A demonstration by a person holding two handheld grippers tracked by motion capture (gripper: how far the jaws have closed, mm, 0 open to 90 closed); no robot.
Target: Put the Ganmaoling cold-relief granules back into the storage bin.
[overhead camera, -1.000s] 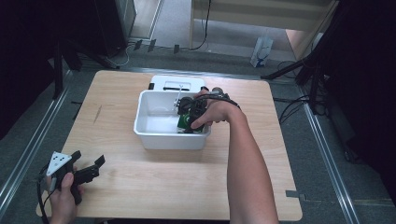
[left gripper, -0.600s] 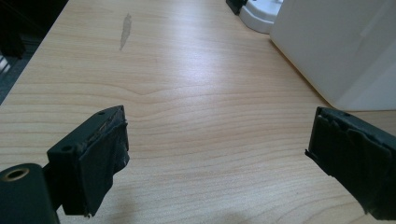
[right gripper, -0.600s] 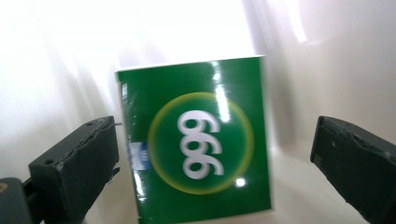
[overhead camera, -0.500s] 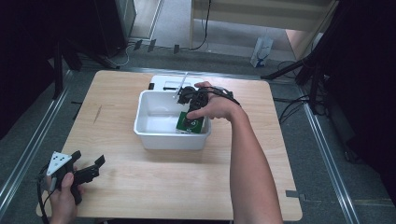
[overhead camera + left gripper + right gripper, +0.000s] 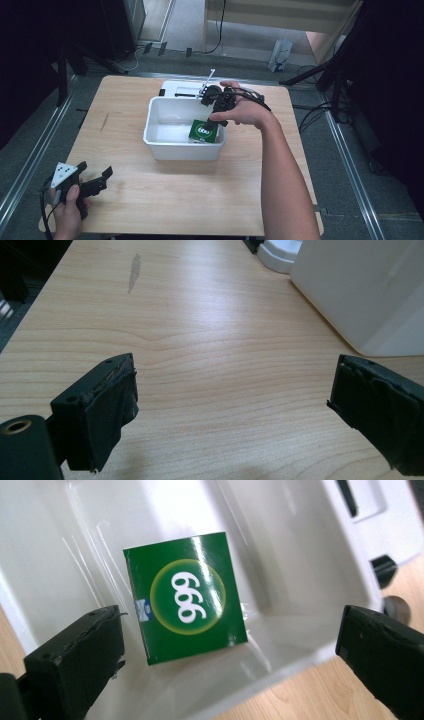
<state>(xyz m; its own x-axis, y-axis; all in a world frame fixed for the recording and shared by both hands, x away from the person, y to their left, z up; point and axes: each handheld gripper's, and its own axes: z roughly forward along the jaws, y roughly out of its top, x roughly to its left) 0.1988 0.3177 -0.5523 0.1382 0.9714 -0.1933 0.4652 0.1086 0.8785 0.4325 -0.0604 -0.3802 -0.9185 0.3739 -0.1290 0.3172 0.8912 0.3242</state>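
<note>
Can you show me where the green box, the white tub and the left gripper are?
green box (image 5: 186, 601), right gripper view, on its round 999 logo.
white tub (image 5: 181, 149), high view, on its front wall.
left gripper (image 5: 232, 407), left gripper view, midway between its open jaws.

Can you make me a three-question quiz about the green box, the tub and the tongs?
1. Where is the green box?
A. in the white tub
B. on the bare table
C. on the floor

2. What number is printed on the box?
A. 111
B. 999
C. 500

3. How are the right tongs?
A. shut on the box
B. shut on nothing
C. open above the box

Answers: 1 A, the tub's walls surround it. 2 B, white digits sit in its yellow circle. 3 C, both jaws stand wide apart, clear of the box.
</note>
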